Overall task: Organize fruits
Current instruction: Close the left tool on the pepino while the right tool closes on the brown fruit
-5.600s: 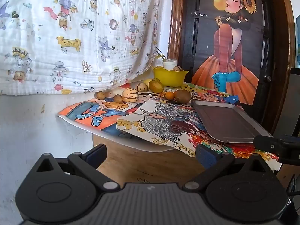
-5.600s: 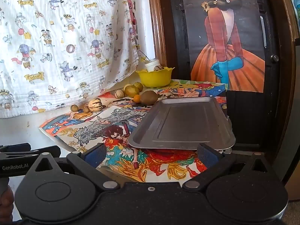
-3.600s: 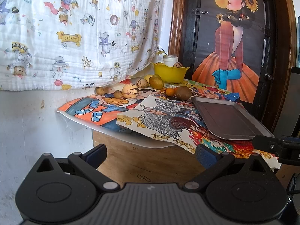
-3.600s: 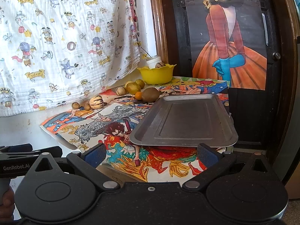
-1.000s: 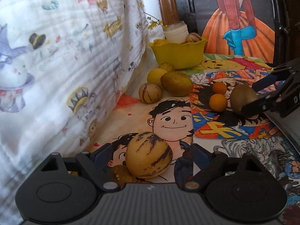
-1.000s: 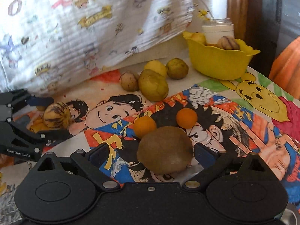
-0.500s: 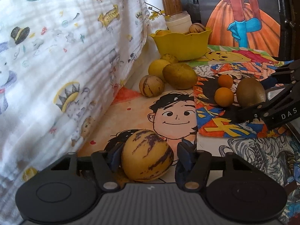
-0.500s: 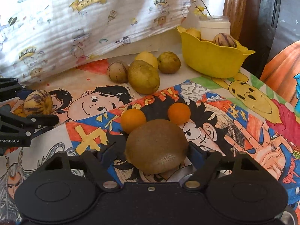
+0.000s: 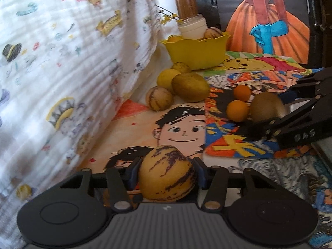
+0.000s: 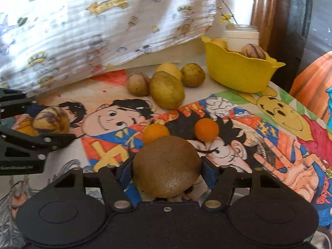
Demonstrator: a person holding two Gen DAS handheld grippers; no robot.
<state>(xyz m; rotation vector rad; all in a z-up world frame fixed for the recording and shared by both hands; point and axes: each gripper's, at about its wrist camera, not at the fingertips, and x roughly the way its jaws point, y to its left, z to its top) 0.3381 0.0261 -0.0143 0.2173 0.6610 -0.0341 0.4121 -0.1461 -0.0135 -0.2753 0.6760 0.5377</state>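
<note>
A yellow fruit with purple stripes point(image 9: 167, 178) sits between the blue pads of my left gripper point(image 9: 167, 166), whose jaws are closing and touch it on both sides. A brown kiwi point(image 10: 166, 166) fills my right gripper point(image 10: 167, 172), its jaws also closing with the pads against the fruit. Both fruits are low over the cartoon-printed paper point(image 10: 116, 118). In the left wrist view the right gripper point(image 9: 267, 112) shows at the right, around the kiwi point(image 9: 265, 108). The right wrist view has the left gripper point(image 10: 44, 122) at its left edge.
Two small oranges point(image 10: 206, 129) lie just beyond the kiwi. A cluster of yellowish fruits point(image 10: 167, 92) lies farther back, near a yellow bowl point(image 10: 238, 76) holding more fruit. A white jar point(image 10: 241, 38) stands behind it. A printed cloth point(image 9: 72, 62) hangs along the left.
Both grippers' jaws have narrowed from wide open onto their fruits: the left around the striped fruit, the right around the kiwi. The hands have barely moved.
</note>
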